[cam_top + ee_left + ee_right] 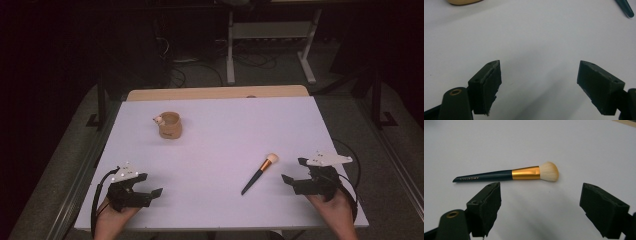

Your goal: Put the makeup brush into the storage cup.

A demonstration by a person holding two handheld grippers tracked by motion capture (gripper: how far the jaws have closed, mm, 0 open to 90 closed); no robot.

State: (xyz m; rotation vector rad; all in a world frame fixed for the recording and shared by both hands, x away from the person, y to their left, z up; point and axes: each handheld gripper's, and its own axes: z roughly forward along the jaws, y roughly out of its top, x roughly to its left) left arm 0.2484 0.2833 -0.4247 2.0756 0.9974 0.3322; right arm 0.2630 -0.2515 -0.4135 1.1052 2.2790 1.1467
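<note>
A makeup brush [259,173] with a dark handle, gold ferrule and pale bristles lies flat on the white table, right of centre. In the right gripper view the brush [506,175] lies just beyond the jaws, bristles to the right. My right gripper [295,170] rests at the near right, open and empty, a short way right of the brush. A tan cup [170,125] with a small pale figure on its rim stands at the far left. My left gripper [151,187] sits at the near left, open and empty. The brush's handle tip [626,9] and the cup's base [464,2] show at the top of the left gripper view.
The white table top [220,135] lies on a wooden board whose far edge [215,93] shows behind it. Beyond the table stand dark floor, cables and a white desk frame [270,35]. Metal rails run along both sides of the table.
</note>
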